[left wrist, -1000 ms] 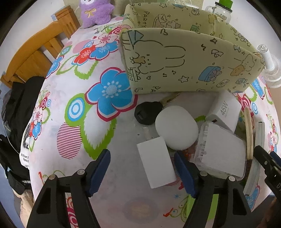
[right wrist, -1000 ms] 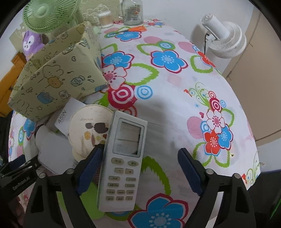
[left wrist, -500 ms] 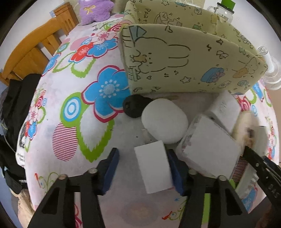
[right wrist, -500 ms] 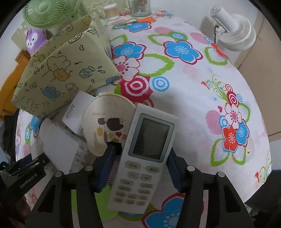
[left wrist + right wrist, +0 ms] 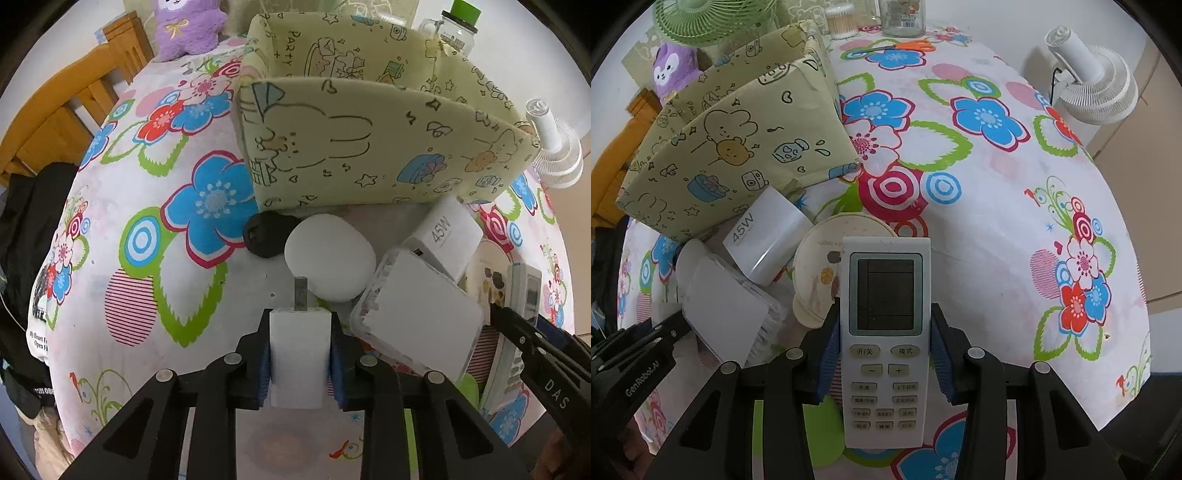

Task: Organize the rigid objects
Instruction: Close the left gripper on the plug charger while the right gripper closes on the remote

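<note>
So far nothing shows inside the yellow fabric box [image 5: 369, 147]; its floor is hidden. Beside the box on the table [image 5: 155, 302] lie a white pebble-shaped case [image 5: 328, 254], black key fob [image 5: 266, 236], 45W charger [image 5: 764, 236], round tin [image 5: 827, 266]. Left tool [image 5: 300, 354] has just closed, pinching the white plug adapter [image 5: 299, 354]. Right tool [image 5: 884, 354] has just closed on the remote control [image 5: 884, 332]. Both still near the box.

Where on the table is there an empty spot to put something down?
The flowered cloth is bare between the remote and the white fan. It is also bare left of the black key fob. It is crowded before the yellow fabric box: charger box, white pebble, round lid.
</note>
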A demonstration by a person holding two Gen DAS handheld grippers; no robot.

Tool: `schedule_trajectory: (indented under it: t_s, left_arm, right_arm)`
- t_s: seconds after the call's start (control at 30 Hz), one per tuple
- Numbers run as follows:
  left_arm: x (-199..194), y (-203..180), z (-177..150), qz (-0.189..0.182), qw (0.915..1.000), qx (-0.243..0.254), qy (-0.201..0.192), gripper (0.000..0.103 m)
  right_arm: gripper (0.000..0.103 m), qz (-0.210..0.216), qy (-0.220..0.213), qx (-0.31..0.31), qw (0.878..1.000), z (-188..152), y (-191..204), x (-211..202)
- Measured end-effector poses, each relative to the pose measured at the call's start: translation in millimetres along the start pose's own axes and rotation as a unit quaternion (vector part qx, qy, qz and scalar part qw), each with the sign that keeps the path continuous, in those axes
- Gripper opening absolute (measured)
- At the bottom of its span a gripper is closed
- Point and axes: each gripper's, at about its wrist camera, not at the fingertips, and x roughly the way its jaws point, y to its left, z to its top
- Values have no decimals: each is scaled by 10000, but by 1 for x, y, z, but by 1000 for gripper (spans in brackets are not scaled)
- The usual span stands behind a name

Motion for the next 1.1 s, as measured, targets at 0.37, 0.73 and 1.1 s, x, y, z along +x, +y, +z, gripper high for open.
schedule_trajectory:
  t_s: [0.37,0.73,1.1]
  left_arm:
    - [-21,-7,-1,-92,9998,98,-135,25]
    - [-47,-20,-1,-195,9990,224,-323,25]
    - [-77,-31,4,-310,9976,302,-547,25]
  right_arm:
    - [47,-24,-80,-75,9999,6,4,-15]
    - [47,9,-332,-247,9991,11,15,-39]
    - [47,-26,-596,-403,9974,18,24,-68]
